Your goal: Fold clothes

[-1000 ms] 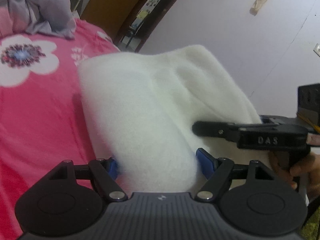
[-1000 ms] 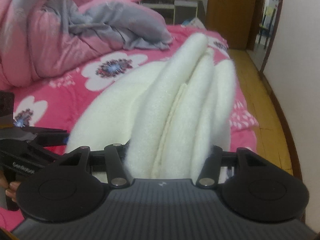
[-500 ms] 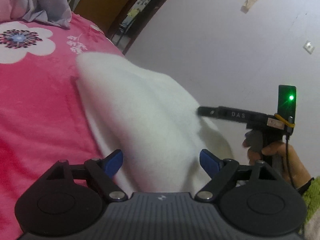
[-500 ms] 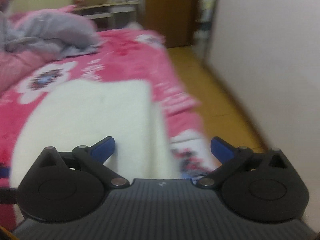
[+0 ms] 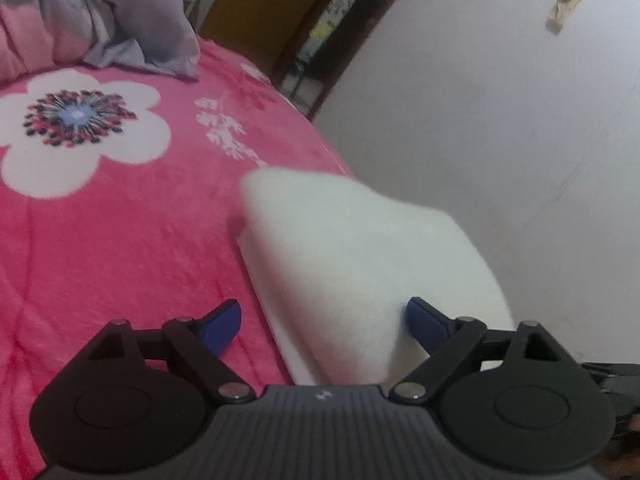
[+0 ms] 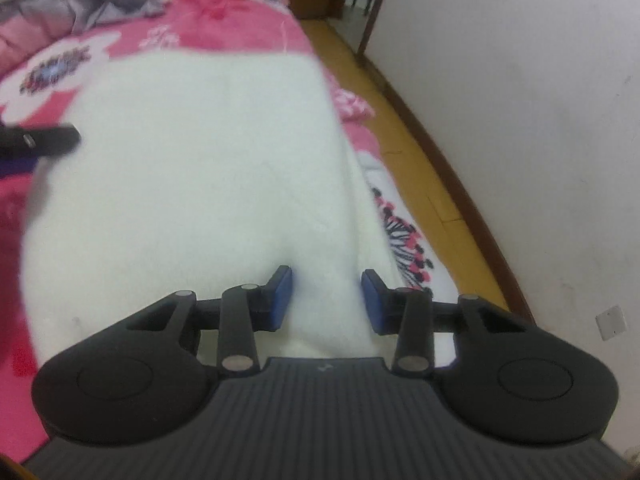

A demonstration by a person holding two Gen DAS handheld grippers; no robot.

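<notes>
A fluffy white garment (image 5: 352, 248) lies folded on the pink flowered bedspread (image 5: 120, 232), close to the bed's right edge. My left gripper (image 5: 324, 322) hovers low over its near corner, open wide. Its left pad is above the bedspread and its right pad brushes the cloth. In the right wrist view the same white garment (image 6: 200, 152) fills the middle. My right gripper (image 6: 328, 300) has its blue pads drawn in on a raised ridge of the cloth at the garment's near right edge. A black finger of the left gripper (image 6: 52, 142) pokes in from the left.
A grey and pink quilt (image 5: 100, 20) is bunched at the head of the bed. The bed's edge drops to a wooden floor strip (image 6: 420, 168) along a white wall (image 6: 520, 100). A doorway (image 5: 320, 40) stands beyond the bed's far corner.
One second ago both grippers held the garment up, bunched. It was then laid flat and both let go. The right gripper has since narrowed onto a ridge of cloth, and the left stays open.
</notes>
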